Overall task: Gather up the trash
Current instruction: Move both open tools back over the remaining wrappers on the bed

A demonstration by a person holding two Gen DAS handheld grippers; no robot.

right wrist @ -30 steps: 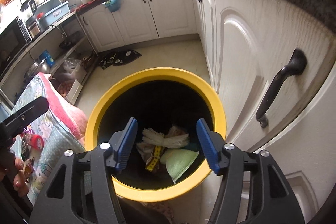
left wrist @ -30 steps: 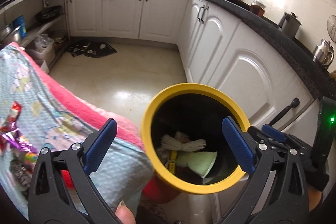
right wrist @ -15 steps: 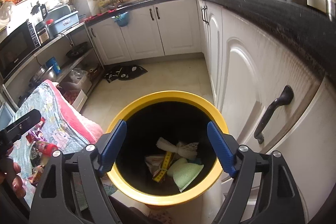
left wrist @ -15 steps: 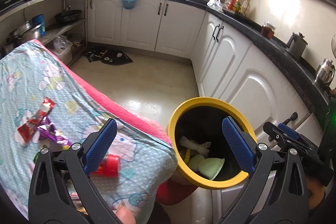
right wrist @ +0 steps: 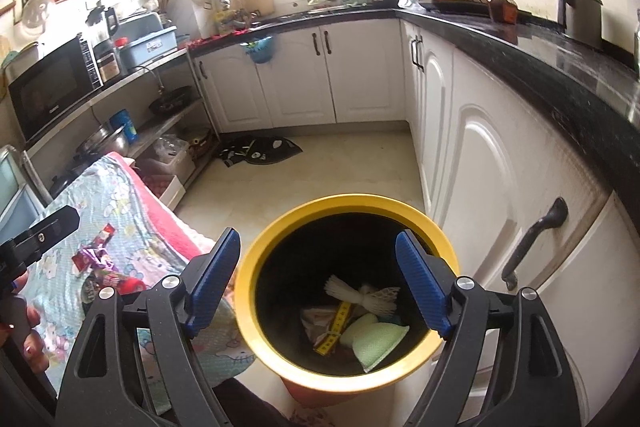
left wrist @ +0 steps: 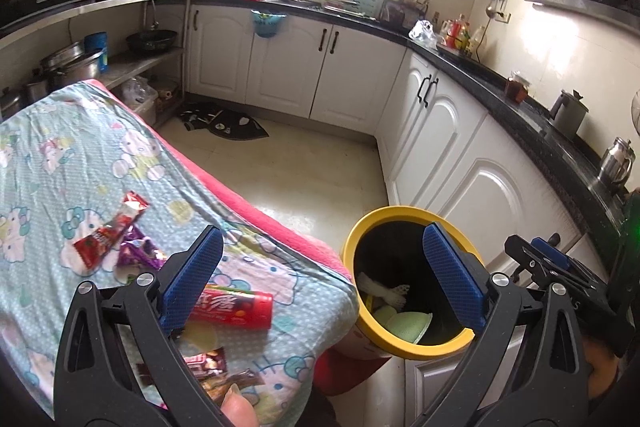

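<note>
Left wrist view: your left gripper (left wrist: 322, 277) is wide open, nothing between the blue pads (left wrist: 194, 277), hanging above the edge of the cloth-covered table (left wrist: 60, 163). Trash on the cloth: a red tube-shaped candy pack (left wrist: 236, 309) lying on its side just under the left finger, a red wrapper (left wrist: 110, 229) and a purple wrapper (left wrist: 138, 251) touching each other farther left, and dark brown wrappers (left wrist: 212, 373) near the bottom edge, partly hidden by the gripper frame. The yellow-rimmed bin (left wrist: 404, 217) stands just beside the table corner, between it and the white cabinets (left wrist: 452, 147). Inside you see a white net piece (left wrist: 382, 291) and a pale green pad (left wrist: 404, 323). Right wrist view: your right gripper (right wrist: 318, 283) is also spread open and empty, above the bin's mouth (right wrist: 344, 205). In the bin lie white foam netting (right wrist: 360, 293), a green pad (right wrist: 376, 339), a yellow tape strip (right wrist: 336, 327) and crumpled paper, not clear. The wrappers (right wrist: 94, 259) show on the cloth to the left, with your left gripper's tip (right wrist: 44, 231) above them.
</note>
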